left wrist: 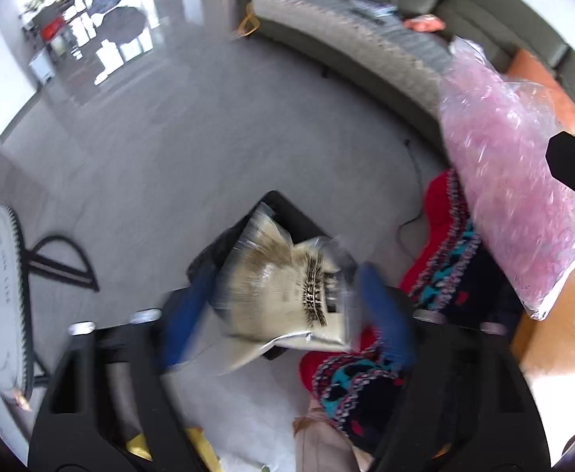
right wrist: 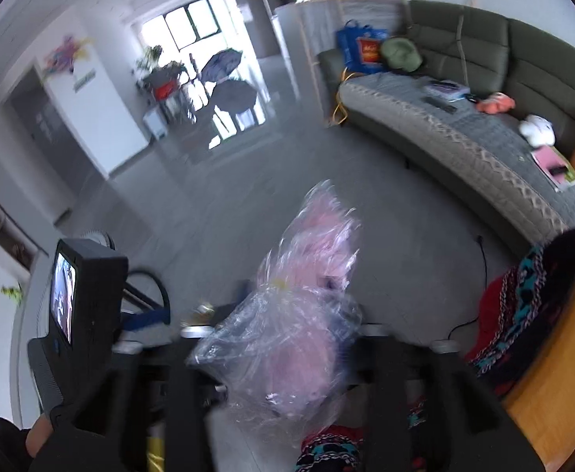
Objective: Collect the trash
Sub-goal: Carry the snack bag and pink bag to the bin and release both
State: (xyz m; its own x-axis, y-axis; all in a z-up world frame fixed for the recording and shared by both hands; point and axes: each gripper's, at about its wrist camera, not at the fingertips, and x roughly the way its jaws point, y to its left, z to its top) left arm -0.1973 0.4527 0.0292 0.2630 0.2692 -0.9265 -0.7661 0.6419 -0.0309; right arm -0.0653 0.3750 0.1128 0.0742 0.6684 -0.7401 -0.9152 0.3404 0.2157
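A pale grey tiled floor [left wrist: 138,165] is seen below both grippers. A red and blue knitted cloth [left wrist: 448,251] is spread on it, close by. Farther off, a long green sofa [right wrist: 484,63] with a grey cover is seen, and beyond it a bright window [right wrist: 193,23] with umbrellas [right wrist: 228,78] on the floor.

The left gripper [left wrist: 283,306] is opened wide. A crinkly beige packet [left wrist: 283,295] is seen between its blue fingers [left wrist: 386,314], over a black bag [left wrist: 287,212]. It looks loose, but the blur makes touching hard to tell.

The right gripper [right wrist: 275,358] is partly opened. A clear bag of pink stuff [right wrist: 299,314] is seen between its fingers, blurred, and whether it is pinched cannot be told.
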